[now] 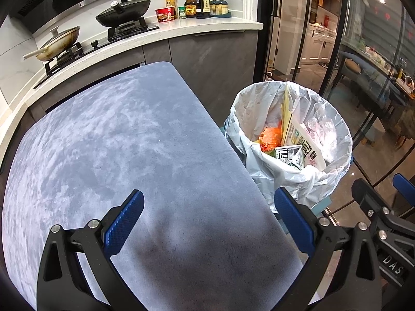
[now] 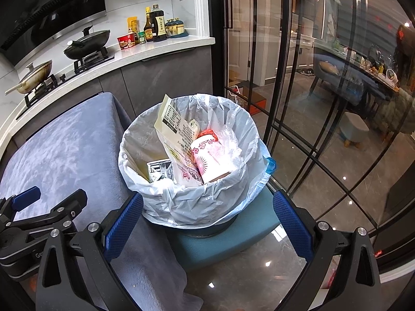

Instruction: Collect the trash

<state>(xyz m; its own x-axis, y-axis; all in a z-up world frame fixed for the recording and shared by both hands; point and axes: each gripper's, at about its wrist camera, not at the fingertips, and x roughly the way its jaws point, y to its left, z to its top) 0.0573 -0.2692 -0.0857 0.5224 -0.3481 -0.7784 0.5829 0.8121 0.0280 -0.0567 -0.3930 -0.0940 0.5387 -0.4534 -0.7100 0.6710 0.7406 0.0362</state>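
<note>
Between the spread blue pads of the left gripper (image 1: 208,220), only grey velvety cloth: jaws wide apart, gripping nothing, hovering over the covered table (image 1: 116,134), which shows no litter anywhere in view. To its right, a corner of the right gripper visible at the frame edge, so both tools held close together, side by side.

Ahead of the right gripper (image 2: 207,223), likewise wide open and empty, aimed at the near rim of the trash bin (image 2: 192,199), pads flanking its base without touching. Probably held open and back because nothing remains to carry.

Just beside the table's right edge, the bin lined with a white plastic bag (image 2: 233,181) folded over the rim, raised on a teal stool (image 2: 220,243), apparently to bring its mouth level with the tabletop for easy dropping. Inside the bin, the collected trash: a cream printed carton (image 2: 173,121) leaning upright, a pink-and-white floral cup (image 2: 207,160) on its side, a small black-and-white packet (image 2: 158,171), crumpled clear plastic, and, from the left view, an orange wrapper (image 1: 269,140).

Judging by the bare cloth and full bin, collection seemingly finished or nearly so.

Beyond, a kitchen counter (image 1: 160,39) with two pans on a stove and sauce bottles; to the right, glass doors.
</note>
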